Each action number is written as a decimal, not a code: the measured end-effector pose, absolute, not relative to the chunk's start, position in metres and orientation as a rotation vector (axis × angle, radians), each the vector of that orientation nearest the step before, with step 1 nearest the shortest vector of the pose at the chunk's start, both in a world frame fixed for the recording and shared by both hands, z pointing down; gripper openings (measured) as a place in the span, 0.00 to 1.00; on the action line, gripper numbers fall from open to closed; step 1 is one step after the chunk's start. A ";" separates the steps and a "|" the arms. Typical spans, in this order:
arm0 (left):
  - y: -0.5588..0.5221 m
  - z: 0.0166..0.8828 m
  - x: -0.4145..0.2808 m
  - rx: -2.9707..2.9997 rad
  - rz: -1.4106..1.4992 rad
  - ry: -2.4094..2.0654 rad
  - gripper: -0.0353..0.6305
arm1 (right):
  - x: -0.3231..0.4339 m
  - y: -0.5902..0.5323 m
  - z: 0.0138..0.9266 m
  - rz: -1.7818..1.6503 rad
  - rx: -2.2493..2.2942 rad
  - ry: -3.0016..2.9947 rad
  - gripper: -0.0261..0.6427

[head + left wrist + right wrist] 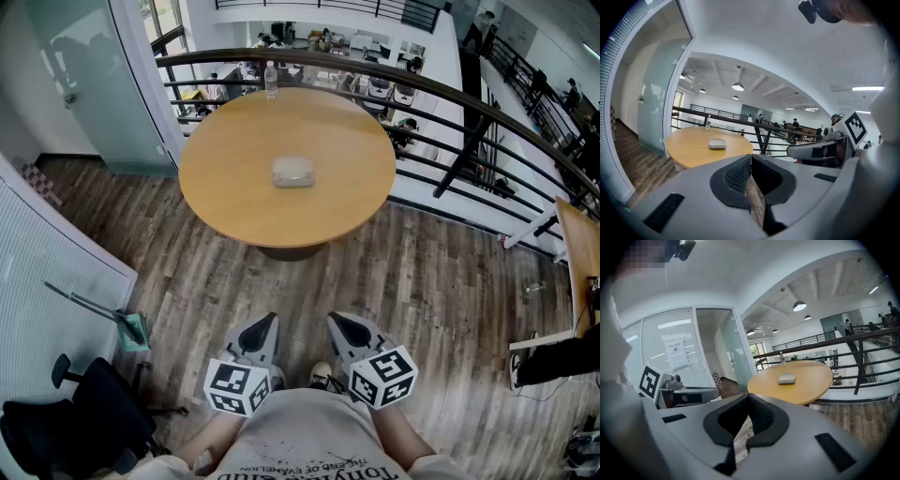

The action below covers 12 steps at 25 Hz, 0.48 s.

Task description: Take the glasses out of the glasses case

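A round wooden table stands far ahead. Held low and near, the left gripper and right gripper each have their fingertips pressed together on nothing. The pale glasses case, apparently closed, lies at the table's centre, well apart from both. A water bottle stands at the far edge.

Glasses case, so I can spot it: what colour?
Glasses case is light grey; head view shows best.

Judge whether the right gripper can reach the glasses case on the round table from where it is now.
Probably not yet. The right gripper sits close to the person's body, jaws shut, with floor between it and the table where the glasses case lies mid-top. Nothing blocks the path.
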<state>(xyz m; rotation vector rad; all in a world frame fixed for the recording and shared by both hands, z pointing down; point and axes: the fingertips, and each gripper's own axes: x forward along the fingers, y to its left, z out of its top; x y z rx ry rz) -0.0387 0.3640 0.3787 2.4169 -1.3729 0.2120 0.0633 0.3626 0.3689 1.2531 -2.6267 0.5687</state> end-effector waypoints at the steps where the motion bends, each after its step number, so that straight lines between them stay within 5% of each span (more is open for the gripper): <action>1: 0.364 0.379 -0.040 2.418 0.214 -1.372 0.09 | 0.062 0.363 0.370 0.572 1.252 -2.626 0.07; 12: 0.363 0.380 -0.041 2.425 0.225 -1.353 0.09 | 0.059 0.362 0.371 0.607 1.262 -2.638 0.07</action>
